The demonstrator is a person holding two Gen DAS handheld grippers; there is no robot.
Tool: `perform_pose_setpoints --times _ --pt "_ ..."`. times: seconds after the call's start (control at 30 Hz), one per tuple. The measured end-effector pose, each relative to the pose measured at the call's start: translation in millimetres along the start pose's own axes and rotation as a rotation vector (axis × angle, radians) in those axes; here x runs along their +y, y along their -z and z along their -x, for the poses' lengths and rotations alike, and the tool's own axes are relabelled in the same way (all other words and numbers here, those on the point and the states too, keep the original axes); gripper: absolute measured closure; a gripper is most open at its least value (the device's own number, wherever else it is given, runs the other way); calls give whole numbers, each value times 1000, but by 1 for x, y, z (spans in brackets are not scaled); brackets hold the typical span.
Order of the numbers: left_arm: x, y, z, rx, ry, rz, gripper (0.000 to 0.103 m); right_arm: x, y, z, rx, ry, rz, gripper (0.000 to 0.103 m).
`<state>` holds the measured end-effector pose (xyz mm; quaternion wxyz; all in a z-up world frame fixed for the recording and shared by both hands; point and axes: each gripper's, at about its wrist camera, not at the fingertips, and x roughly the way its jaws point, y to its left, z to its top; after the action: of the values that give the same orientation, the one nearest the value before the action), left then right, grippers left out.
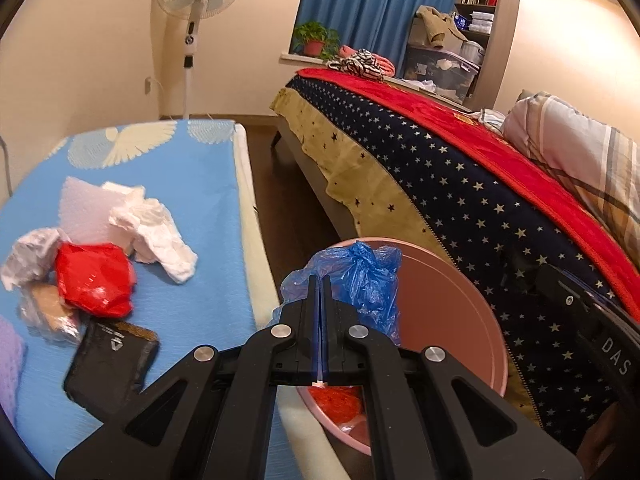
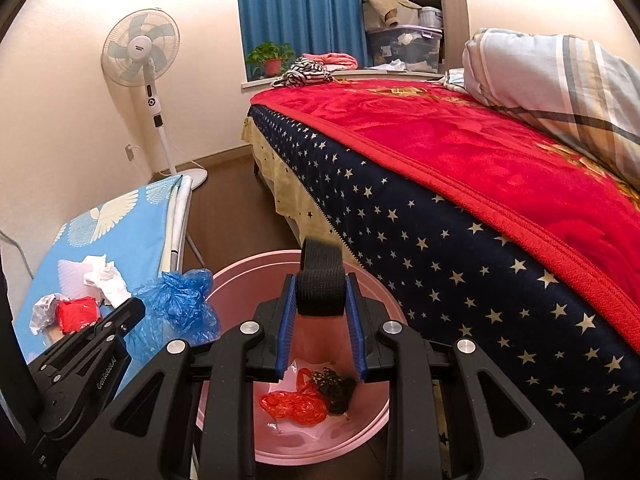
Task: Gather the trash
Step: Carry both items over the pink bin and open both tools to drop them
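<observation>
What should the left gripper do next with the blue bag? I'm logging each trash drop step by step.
Probably carry it a little further over the pink bin, then open. The left gripper has its jaws shut on the blue plastic bag, which hangs at the bin's near rim, not clearly over the opening. Red plastic already lies at the bottom, so the bin appears to be where the trash goes.

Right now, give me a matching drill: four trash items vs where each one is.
Items:
1. blue bag
2. black strap
3. orange net
4. white tissue

Places:
A. lying on the blue table
B. at the bottom of the pink bin
C. pinched in the left gripper
D. between the right gripper's fingers, above the bin

Pairs: 1-C, 2-D, 3-B, 4-A
</observation>
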<state>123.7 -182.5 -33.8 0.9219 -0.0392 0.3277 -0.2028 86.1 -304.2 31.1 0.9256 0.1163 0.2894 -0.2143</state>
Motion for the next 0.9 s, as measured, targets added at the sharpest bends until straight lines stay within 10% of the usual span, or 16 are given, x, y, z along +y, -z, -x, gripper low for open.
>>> perform_pose_setpoints --times 0.13,0.9 --pt "1 5 -3 19 9 15 56 -4 0 -1 8 17 -25 59" --pt "30 1 47 -46 -55 4 71 15 11 16 -14 -65 10 58"
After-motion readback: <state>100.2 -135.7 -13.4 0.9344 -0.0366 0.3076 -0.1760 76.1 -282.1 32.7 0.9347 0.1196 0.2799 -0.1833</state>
